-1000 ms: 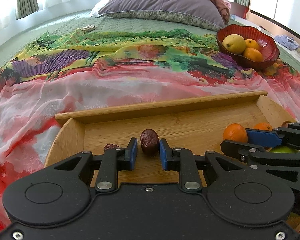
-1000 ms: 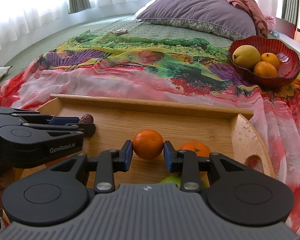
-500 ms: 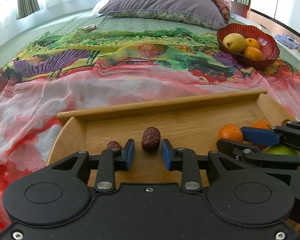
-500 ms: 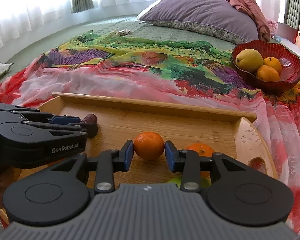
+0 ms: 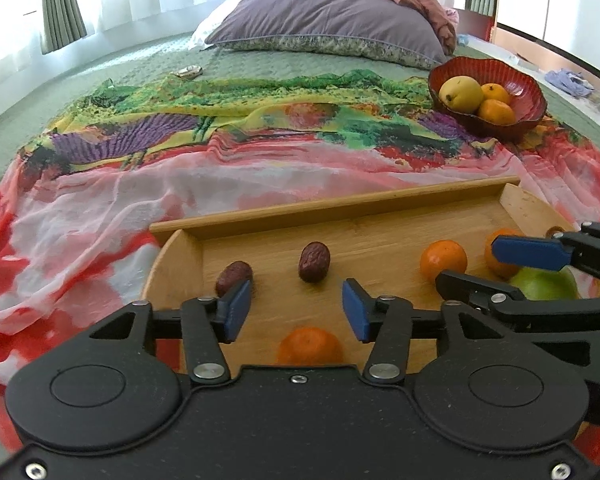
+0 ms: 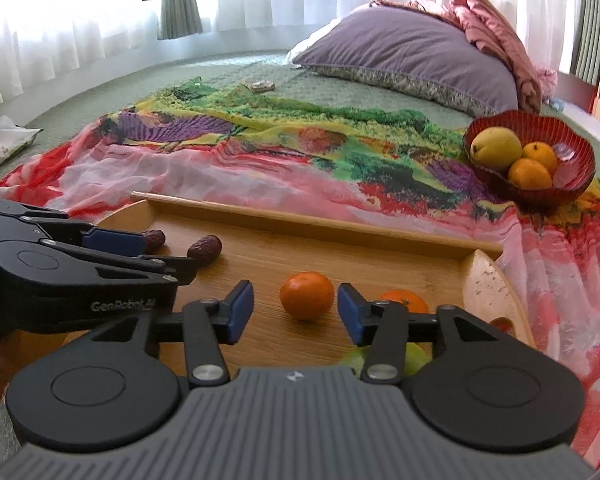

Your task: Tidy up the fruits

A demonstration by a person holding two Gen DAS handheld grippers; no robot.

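- Both grippers, left [image 5: 296, 312] and right [image 6: 296, 310], are hanging wide open, gripping nothing.
- I'm seeing dates [image 5: 314, 262], oranges [image 6: 307, 295] and a green fruit (half hidden) sitting loose on the tray [image 5: 340, 210].
- I'm judging sorting barely started; the bowl [image 6: 580, 168] is holding three fruits.

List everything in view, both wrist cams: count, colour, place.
wooden tray: 1, tan, on the scarf, nearest the cameras
dates: 2, dark red-brown, left part of tray
oranges: 3, orange, on tray: one mid-right, one far right, one at the near edge
green fruit: 1, green, right of tray, partly hidden
red bowl: 1, on scarf far right
bowl fruit: 1 yellow, 2 orange
scarf: 1, multicolour, over bed
pillow: 1, purple, at the far end
left hand-held gripper: black, blue pads, open
right hand-held gripper: black, blue pads, open
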